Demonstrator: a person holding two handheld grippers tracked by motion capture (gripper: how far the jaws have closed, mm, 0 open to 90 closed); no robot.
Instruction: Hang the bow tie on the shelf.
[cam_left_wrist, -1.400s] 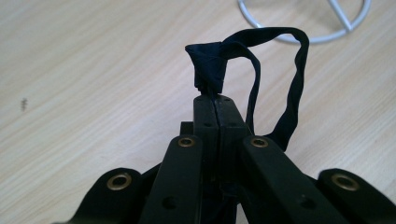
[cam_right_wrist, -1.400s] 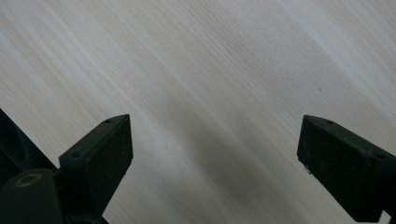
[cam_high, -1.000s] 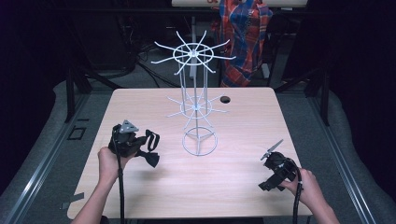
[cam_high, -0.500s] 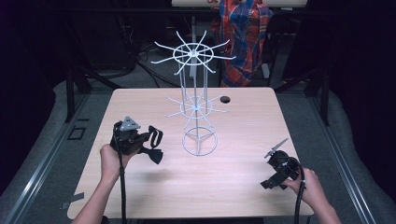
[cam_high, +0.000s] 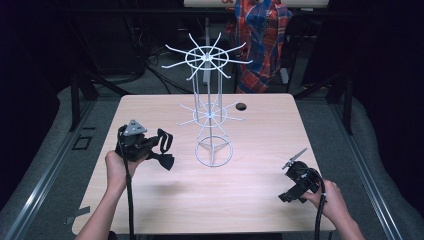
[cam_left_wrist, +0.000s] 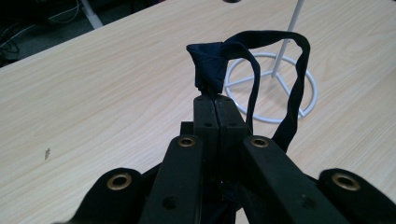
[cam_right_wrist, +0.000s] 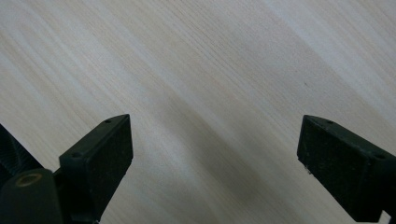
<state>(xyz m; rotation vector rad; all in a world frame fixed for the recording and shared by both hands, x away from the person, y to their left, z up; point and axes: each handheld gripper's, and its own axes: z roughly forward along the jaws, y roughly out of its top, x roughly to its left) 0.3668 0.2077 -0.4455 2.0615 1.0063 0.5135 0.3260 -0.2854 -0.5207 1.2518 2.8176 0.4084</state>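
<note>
At nine o'clock of the white wire hook stand (cam_high: 209, 107), a dark fabric bow tie with strap (cam_left_wrist: 219, 60) is pinched in the closed left hand-held gripper (cam_left_wrist: 214, 95), judged not yet hung; the right hand-held gripper (cam_right_wrist: 212, 154) is held wide open and empty over the light wooden table (cam_high: 240, 195).

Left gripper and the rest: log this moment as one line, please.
left gripper: shut on dark bow tie, beside wire rack | right gripper: open, empty, over table
</note>
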